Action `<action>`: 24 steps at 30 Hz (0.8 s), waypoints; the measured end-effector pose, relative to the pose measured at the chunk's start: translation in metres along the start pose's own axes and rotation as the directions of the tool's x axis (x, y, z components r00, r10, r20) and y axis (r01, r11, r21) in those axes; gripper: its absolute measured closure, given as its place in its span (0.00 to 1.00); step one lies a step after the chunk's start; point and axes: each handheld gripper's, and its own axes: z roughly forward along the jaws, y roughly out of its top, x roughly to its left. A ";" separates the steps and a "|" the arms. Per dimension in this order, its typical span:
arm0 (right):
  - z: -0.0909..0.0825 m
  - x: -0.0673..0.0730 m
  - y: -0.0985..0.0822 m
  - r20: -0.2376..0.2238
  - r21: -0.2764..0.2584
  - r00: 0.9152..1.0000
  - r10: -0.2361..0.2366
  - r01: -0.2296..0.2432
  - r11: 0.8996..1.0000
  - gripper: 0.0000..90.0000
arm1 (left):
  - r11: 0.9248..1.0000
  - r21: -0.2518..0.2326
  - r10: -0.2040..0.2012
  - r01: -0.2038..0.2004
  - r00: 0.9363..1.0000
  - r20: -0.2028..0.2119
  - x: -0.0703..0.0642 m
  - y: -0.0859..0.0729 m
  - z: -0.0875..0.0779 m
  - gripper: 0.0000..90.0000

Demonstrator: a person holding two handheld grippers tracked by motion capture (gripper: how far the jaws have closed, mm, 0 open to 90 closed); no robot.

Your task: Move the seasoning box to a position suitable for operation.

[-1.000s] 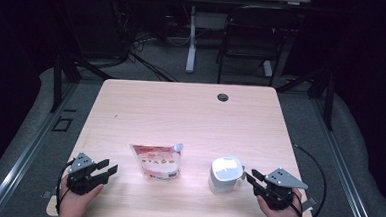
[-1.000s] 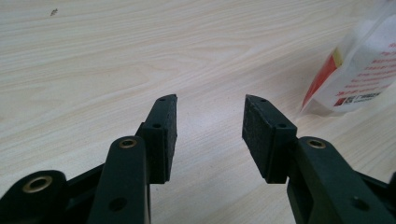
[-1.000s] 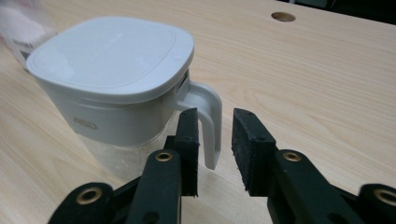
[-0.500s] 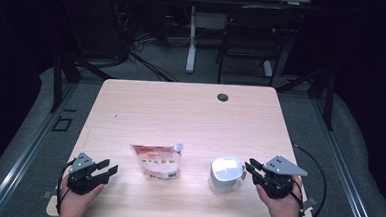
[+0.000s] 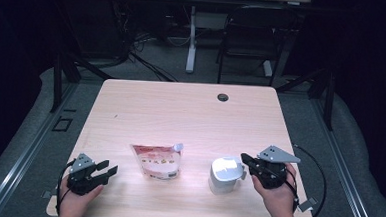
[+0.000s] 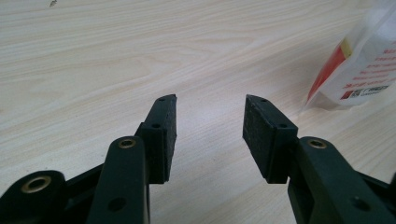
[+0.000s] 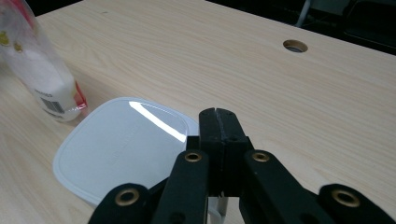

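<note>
A white lidded container (image 5: 224,176) stands at the front right of the wooden table (image 5: 180,113). A red-and-white pouch (image 5: 156,161) lies to its left. My right gripper (image 5: 243,158) hovers at the container's right edge, just above the lid (image 7: 121,149). Its jaws have just been closing and its pads (image 7: 218,112) now meet with nothing seen between them. My left gripper (image 5: 110,167) rests at the front left, open and empty (image 6: 210,105). The pouch (image 6: 364,70) sits off to that gripper's right, and its clear end (image 7: 42,79) lies beyond the lid.
A round cable hole (image 5: 223,97) sits near the table's far edge, also seen in the right gripper view (image 7: 295,45). Behind the table stand a dark chair (image 5: 249,41) and a desk leg among floor cables. Bare wood stretches across the table's middle and back.
My right gripper has risen and moved left toward the container, and its jaws have gone from open to shut. The left gripper, the pouch and the container have stayed put.
</note>
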 end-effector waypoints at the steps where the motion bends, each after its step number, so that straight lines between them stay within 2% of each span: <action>1: 0.000 0.000 0.000 0.000 0.000 1.000 0.000 0.000 1.000 1.00 | 1.000 0.000 0.000 0.000 1.000 0.000 0.000 0.000 0.000 0.61; 12: -0.004 0.005 -0.002 -0.003 0.024 1.000 -0.024 0.024 0.999 1.00 | 1.000 0.000 0.005 -0.005 1.000 0.004 0.000 0.001 0.002 0.61; 24: 0.001 0.006 -0.006 -0.024 0.042 1.000 -0.018 0.019 0.999 1.00 | 1.000 0.007 0.009 -0.009 1.000 0.006 0.000 0.002 0.001 0.61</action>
